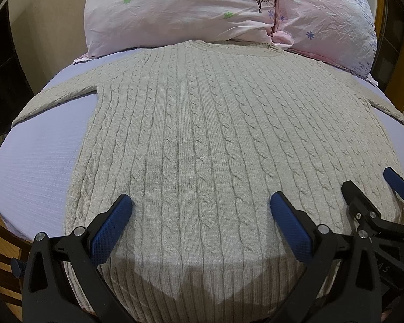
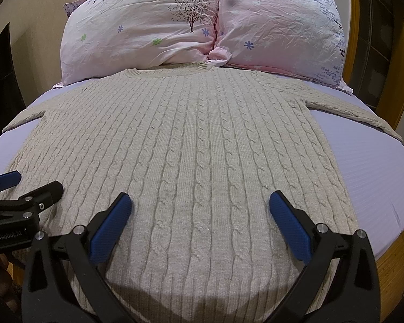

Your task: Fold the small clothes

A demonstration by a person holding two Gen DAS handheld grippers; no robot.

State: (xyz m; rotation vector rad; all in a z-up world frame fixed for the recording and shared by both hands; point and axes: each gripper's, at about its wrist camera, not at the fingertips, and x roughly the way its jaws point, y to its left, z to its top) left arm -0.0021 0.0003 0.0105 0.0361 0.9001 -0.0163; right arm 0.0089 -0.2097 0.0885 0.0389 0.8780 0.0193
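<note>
Grey cable-knit: one sweater (image 1: 191, 140) lies flat, front or back up (cannot tell which), on the lilac bed sheet (image 1: 40, 161), hem nearest, collar farthest and touching the pillows. No fold made yet, by the look of it.

Left gripper (image 1: 201, 202) hovers over the hem, jaws wide, holding nothing. Right gripper (image 2: 200, 202) does likewise just beside it, also wide and empty. Whether the pads touch the knit I cannot tell.

Risks, judged from this layout:
- Thick, stretchy knit: a pinch may take the top layer only, so the hem would lift without the back panel and the fold would skew.
- Grippers sit close together near the hem's middle; lifting from there could let the outer corners sag and bunch.
- Both sleeves (image 2: 363, 118) are spread toward the bed edges; one could slide off or drag when the body is moved.
- Collar against the pillows: a forward fold may catch there.

Count: sweaters 1, sleeves 2, grippers 2, pillows (image 2: 137, 35) 2, bed 1.
</note>
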